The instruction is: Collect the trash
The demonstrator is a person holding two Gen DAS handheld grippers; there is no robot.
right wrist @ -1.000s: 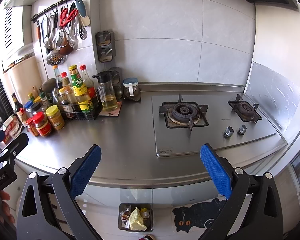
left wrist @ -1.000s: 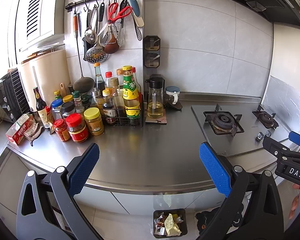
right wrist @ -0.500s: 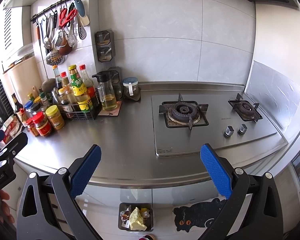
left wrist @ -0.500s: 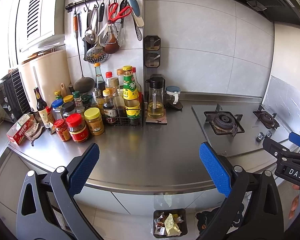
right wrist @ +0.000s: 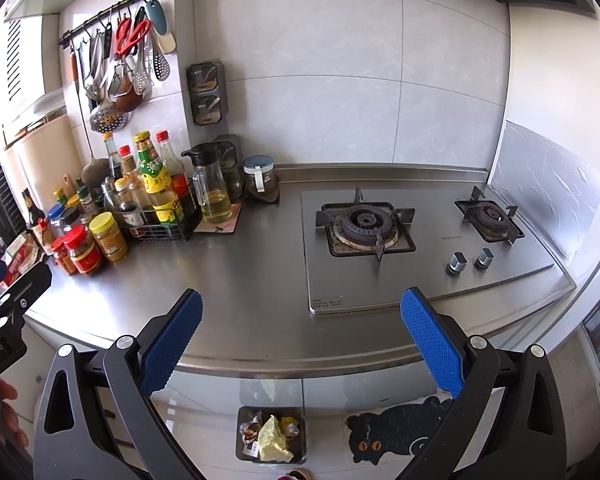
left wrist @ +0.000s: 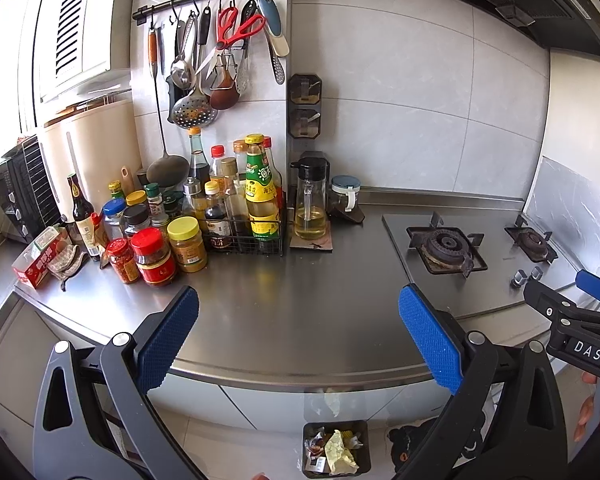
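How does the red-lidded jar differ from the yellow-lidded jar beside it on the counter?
The red-lidded jar holds dark red contents under a red label; the yellow-lidded jar holds mustard-yellow contents. The red-lidded jar stands nearer the counter edge, the yellow-lidded jar farther back. Both are upright and closed.

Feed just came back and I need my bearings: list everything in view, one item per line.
bin: 1, dark, on floor under counter, holds wrappers
stove: 1, steel, two burners, counter right
knobs: 2, silver, stove front
oil jug: 1, clear, black lid, beside rack
rack: 1, black wire, holds bottles
jars: several, red and yellow lids, counter left
utensils: several, hanging on wall rail
cat mat: 1, black, on floor
left tool: open, empty
right tool: open, empty
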